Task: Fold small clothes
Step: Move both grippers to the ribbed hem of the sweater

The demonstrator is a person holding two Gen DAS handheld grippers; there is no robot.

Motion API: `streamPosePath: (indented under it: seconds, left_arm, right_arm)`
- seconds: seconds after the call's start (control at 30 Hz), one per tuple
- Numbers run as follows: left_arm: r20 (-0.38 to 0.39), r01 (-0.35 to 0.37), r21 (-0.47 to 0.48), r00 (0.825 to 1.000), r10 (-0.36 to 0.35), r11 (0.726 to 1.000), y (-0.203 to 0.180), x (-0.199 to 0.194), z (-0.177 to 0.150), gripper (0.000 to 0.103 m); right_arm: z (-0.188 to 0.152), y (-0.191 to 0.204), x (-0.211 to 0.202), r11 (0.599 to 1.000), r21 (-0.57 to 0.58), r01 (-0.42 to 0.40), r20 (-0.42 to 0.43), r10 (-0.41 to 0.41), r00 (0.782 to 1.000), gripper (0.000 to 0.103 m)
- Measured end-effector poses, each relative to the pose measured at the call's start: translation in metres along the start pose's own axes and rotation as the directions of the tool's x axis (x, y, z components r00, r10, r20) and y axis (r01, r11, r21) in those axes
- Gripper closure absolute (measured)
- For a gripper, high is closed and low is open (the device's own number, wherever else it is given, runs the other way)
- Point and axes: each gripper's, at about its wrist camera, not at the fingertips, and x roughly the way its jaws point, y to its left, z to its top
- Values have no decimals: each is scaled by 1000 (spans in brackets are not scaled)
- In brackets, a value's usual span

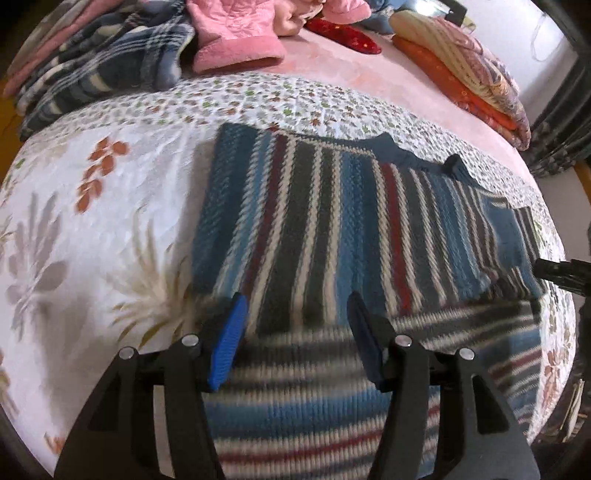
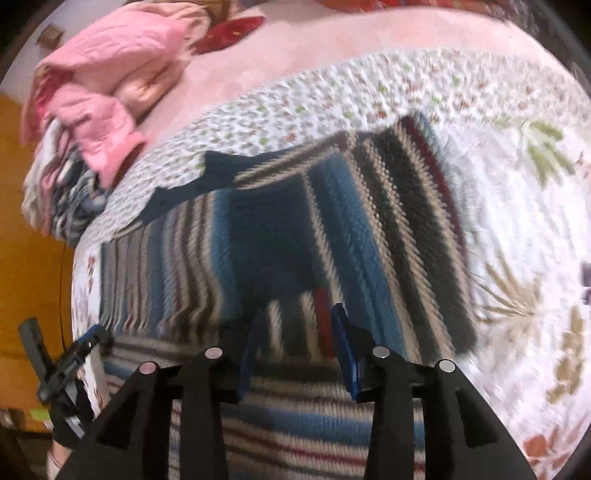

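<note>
A small knit sweater [image 1: 332,221] with blue, white, grey and red stripes lies flat on the floral bedspread [image 1: 92,229]. Its dark blue collar [image 1: 406,151] points to the far side. A part with crosswise stripes [image 1: 303,406], which looks like a sleeve, is folded over its near side. My left gripper [image 1: 295,332] hovers open over that near edge with nothing between its blue pads [image 1: 225,343]. In the right wrist view the sweater [image 2: 295,229] is blurred. My right gripper [image 2: 297,347] is open above the folded part [image 2: 303,417]. Each gripper shows at the edge of the other's view: the right gripper [image 1: 561,275], the left gripper [image 2: 62,365].
A pink garment [image 1: 236,40] and a blue plaid blanket [image 1: 110,70] are heaped at the far left of the bed. A red item [image 1: 347,35] and folded orange and striped quilts [image 1: 461,74] lie far right. The bed edge and an orange floor [image 2: 29,258] are beside the sweater.
</note>
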Motion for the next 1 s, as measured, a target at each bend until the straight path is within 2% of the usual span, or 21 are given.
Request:
streamPosePath:
  seconds: [0.07,0.13,0.2,0.37,0.43,0.57,0.7,0.83,1.0]
  left_arm:
    - [-32,3,-26,999,-4,1000,2,-21,-16,45]
    - [-62,18,-49,998,-21,999,5,-36,-33,39]
    - [-128,-11,-68,992,3,998,10,-51,-61,38]
    - [-212,-6,-113,977,-18,994,25,-81,-141,36]
    - [-225,-28,-115,974,2,993,32,-88,-170,36]
    - [-257,-26,-136,966,-10,990,43,-89,-212,36]
    - [-262,-34,-175,965,-14,984,54,-90,-235,36]
    - [-280,-29,-198,960,-28,980,58,-87,-248,36]
    - [-327,2,-214,942,-74,977,56,-74,-262,36]
  right_arm:
    - [-13,5,-23,999,-34,6,2,-6,1000,54]
    - [-44,9,-52,997,-71,7,-16,-8,1000,49]
    - [-75,12,-68,995,-96,-3,-39,0,999,40]
    - [-153,0,-88,995,-94,-44,-100,34,994,39]
    - [-180,-6,-88,993,-113,-19,-119,5,993,39]
    - [-225,-24,-84,997,-65,-37,-145,27,989,39]
    - [-261,-42,-73,1000,13,-26,-182,28,983,39]
    - [-282,-50,-65,998,49,-29,-204,39,978,39]
    - [-301,-51,-48,997,71,-29,-251,45,967,39]
